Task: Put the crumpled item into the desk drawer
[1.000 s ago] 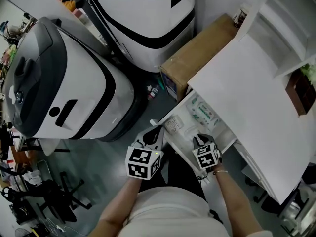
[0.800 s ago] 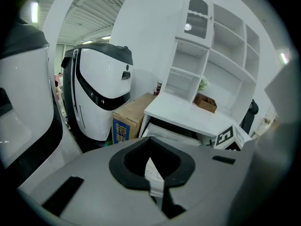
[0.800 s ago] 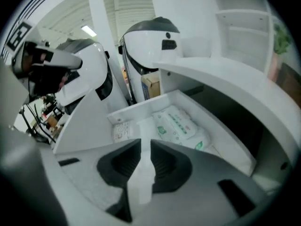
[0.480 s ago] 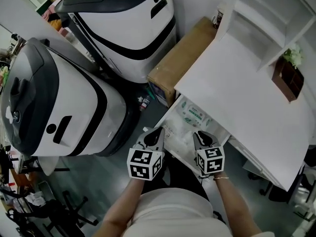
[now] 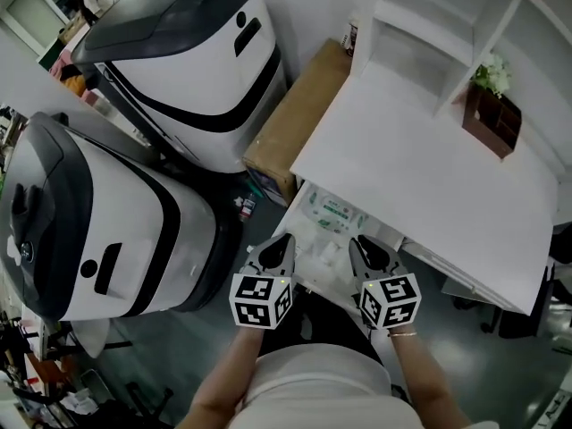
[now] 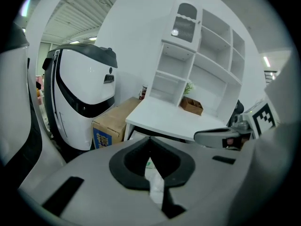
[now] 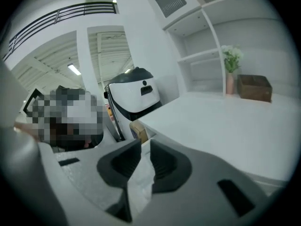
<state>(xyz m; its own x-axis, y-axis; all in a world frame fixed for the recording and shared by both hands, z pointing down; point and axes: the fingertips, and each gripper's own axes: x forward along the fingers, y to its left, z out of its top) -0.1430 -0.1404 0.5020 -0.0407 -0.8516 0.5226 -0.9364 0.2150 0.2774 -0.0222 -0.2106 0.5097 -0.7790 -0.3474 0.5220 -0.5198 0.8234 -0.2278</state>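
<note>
Both grippers have stayed at the front edge of the open white desk drawer (image 5: 302,206) while the head view swung. The left gripper (image 5: 284,242) has its jaws pressed together, empty. The right gripper (image 5: 360,244) has its jaws slightly apart, empty. The crumpled white item (image 5: 322,252) lies in the drawer between them, under the white desk (image 5: 420,159).

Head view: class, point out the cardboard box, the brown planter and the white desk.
cardboard box (image 5: 298,114), head view, middle of its top face
brown planter (image 5: 489,121), head view, its brown side
white desk (image 5: 420,172), head view, bare part of the desktop
</note>
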